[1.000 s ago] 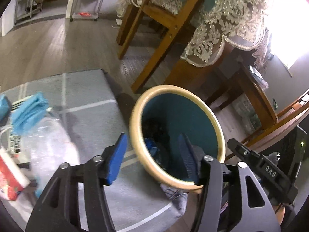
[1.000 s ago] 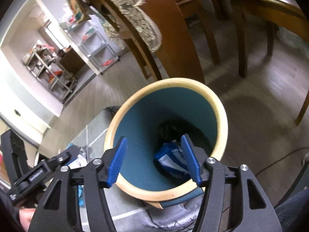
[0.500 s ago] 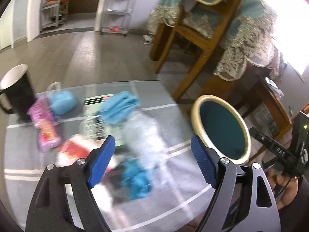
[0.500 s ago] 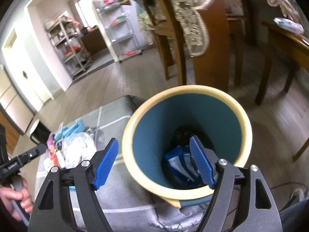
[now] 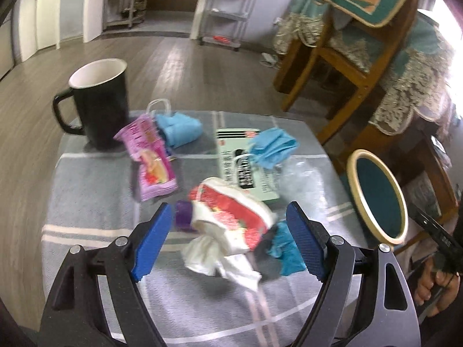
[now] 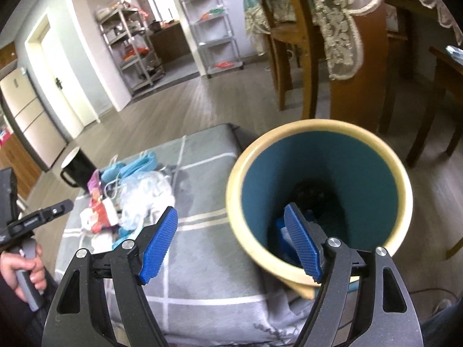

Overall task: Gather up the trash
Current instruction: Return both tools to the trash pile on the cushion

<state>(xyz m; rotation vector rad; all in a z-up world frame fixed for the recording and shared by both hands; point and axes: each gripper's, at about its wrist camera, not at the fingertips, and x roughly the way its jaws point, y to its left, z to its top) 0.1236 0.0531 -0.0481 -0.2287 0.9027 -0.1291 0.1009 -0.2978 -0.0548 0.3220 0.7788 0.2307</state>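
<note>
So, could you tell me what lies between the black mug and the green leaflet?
In the left wrist view, a pink snack wrapper and a rolled blue mask lie between the black mug and green leaflet.

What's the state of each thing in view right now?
left gripper: open, empty
right gripper: open, empty
bin: upright, blue trash inside
black mug: upright on the table
red-and-white wrapper: crumpled, lying loose
pink packet: lying flat

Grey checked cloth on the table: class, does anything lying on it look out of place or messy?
Yes. Litter is scattered beside the black mug: a pink wrapper, a crumpled red-and-white packet with tissue spilling out, and blue masks. None is in the teal bin yet.
</note>
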